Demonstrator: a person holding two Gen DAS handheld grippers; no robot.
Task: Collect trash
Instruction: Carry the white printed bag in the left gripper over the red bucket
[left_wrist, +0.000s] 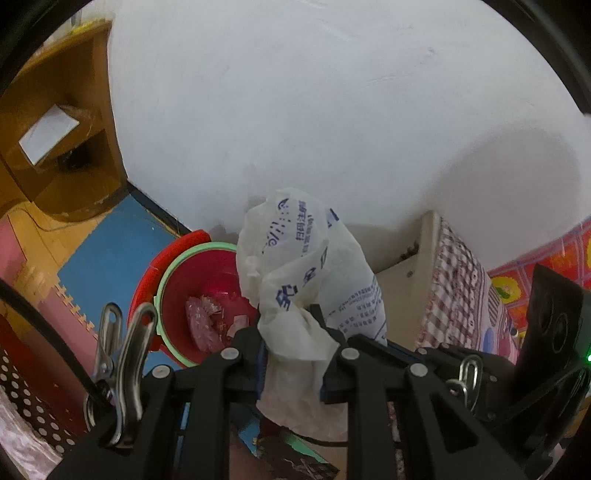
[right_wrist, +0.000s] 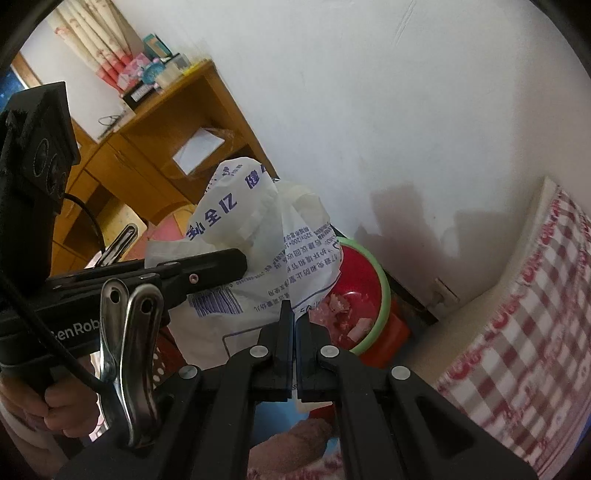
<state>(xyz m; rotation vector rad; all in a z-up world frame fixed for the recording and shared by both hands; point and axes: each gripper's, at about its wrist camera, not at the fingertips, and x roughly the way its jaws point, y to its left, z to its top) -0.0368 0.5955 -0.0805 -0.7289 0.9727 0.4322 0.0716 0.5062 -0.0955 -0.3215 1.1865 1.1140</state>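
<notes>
A white plastic bag (left_wrist: 306, 280) printed with blue Chinese text and a barcode hangs above a red bin (left_wrist: 192, 302) against the white wall (left_wrist: 332, 110). The left tool (left_wrist: 295, 332) is clamped on its bunched middle, the right tool (right_wrist: 294, 314) pinched together on an edge. "enRob" shows on the left handle. The bin's contents are blurred; a checked bed (right_wrist: 517, 332) crowds the right.
</notes>
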